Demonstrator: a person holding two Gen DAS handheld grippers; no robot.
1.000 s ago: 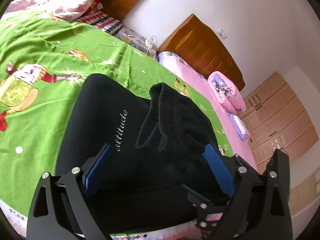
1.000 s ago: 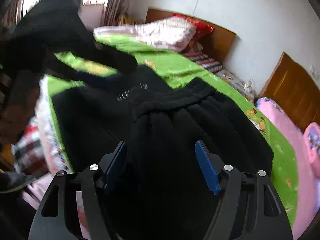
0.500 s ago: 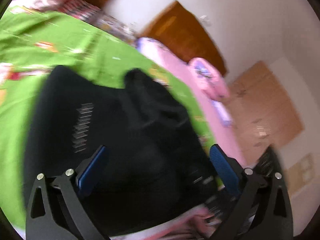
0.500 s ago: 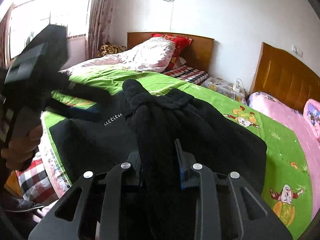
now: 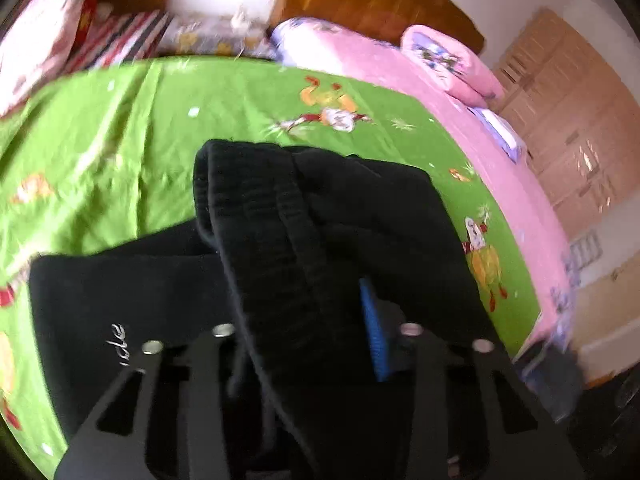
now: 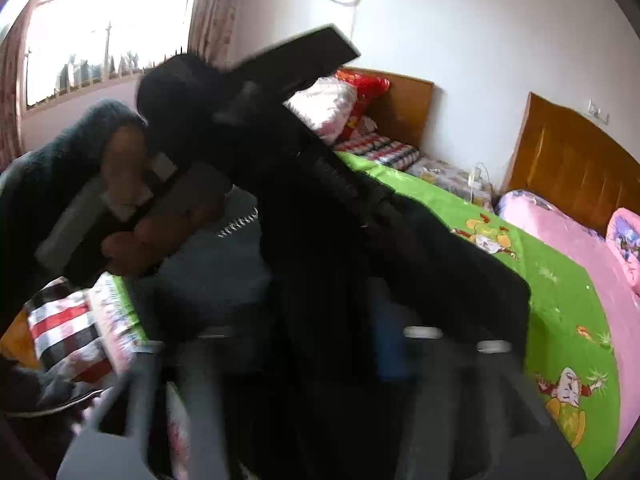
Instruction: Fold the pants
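Black pants (image 5: 120,288) with white lettering lie on the green bedsheet (image 5: 120,128), part folded, their ribbed waistband (image 5: 248,200) bunched up. My left gripper (image 5: 304,320) is closing on that bunch. The fabric fills the gap between the fingers and one blue pad (image 5: 374,332) shows against it. In the right wrist view, blurred, my right gripper (image 6: 308,336) is opening with its jaws wide apart. Dark pants cloth (image 6: 460,272) lies loose between them beside a blue pad (image 6: 390,340). A hand (image 6: 132,200) holds the left tool, which crosses this view.
A pink bed (image 5: 500,152) with a rolled pink quilt (image 5: 452,60) stands to the right. Pillows (image 6: 332,108) and wooden headboards (image 6: 568,160) are at the far end, a wardrobe (image 5: 580,120) beyond. Plaid cloth (image 6: 64,328) hangs at the near left bed edge.
The left gripper swung across the bed and went from wide open to narrowed on the waistband bunch. The right gripper, pinched on that bunch half a second ago, has spread open.
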